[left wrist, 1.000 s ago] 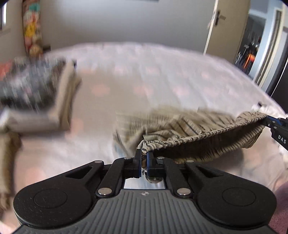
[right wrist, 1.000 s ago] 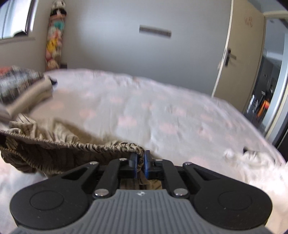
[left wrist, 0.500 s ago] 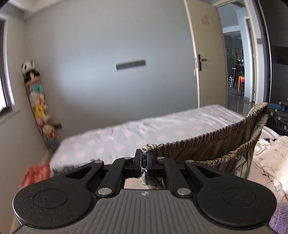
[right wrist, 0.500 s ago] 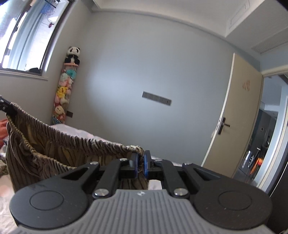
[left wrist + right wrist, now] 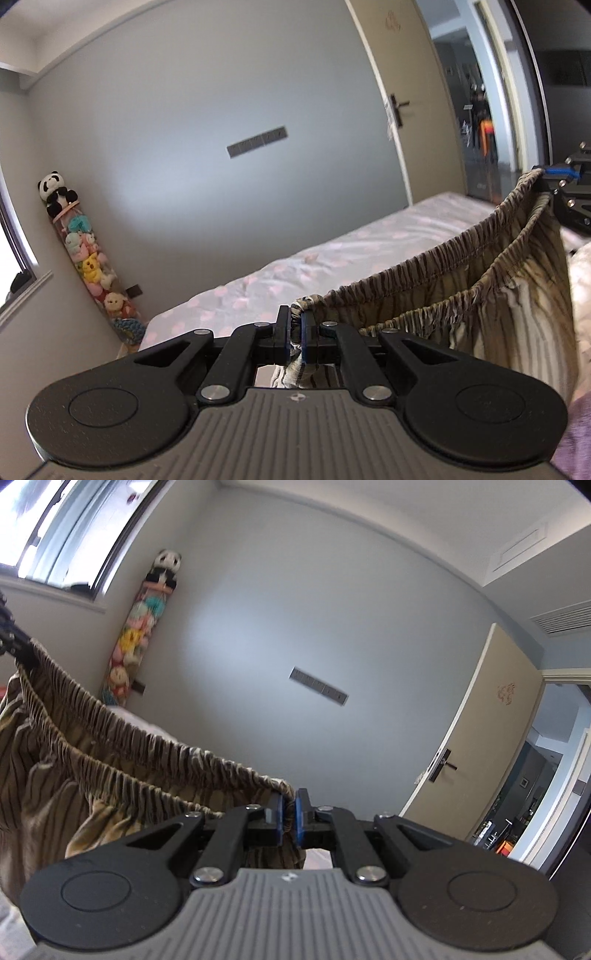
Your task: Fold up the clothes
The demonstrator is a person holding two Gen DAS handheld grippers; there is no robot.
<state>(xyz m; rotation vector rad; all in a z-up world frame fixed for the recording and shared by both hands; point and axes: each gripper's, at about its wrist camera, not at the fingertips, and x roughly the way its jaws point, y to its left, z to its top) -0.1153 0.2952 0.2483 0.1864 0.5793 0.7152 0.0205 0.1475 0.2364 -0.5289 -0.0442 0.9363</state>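
A second ago the striped garment sagged low over the bed; now it hangs well clear of it, stretched by its waistband between the two tools, and both cameras look at the wall instead of the mattress.

Nearest in the left wrist view, the left hand-held gripper (image 5: 294, 334) is clamped on a bunched end of the striped shorts (image 5: 480, 295), the blue-edged pads pinching the gathered elastic. From there the waistband runs up toward 2 o'clock to the right hand-held gripper (image 5: 554, 181), which bites its far end. In the right wrist view that same right hand-held gripper (image 5: 290, 818) is closed on the band, and the cloth climbs to 10 o'clock, where the left hand-held gripper (image 5: 11, 642) is only a dark, cut-off shape at the frame edge.

The shorts (image 5: 92, 775) are a thin olive-tan weave with dark pinstripes; the waistband is tightly ruched, and its two layers gape apart. Whether these are shorts or long trousers is hard to tell, since the lower part drops behind the tool bodies.

Beyond lies the bed (image 5: 332, 258), its pale sheet dotted with faint pink shapes. At 9 o'clock a tall hanging column of plush toys (image 5: 92, 258), topped by a panda, leans in the corner. On the grey wall sits a flat switch panel (image 5: 256, 142); the beige door (image 5: 406, 92) stands at 1 o'clock.
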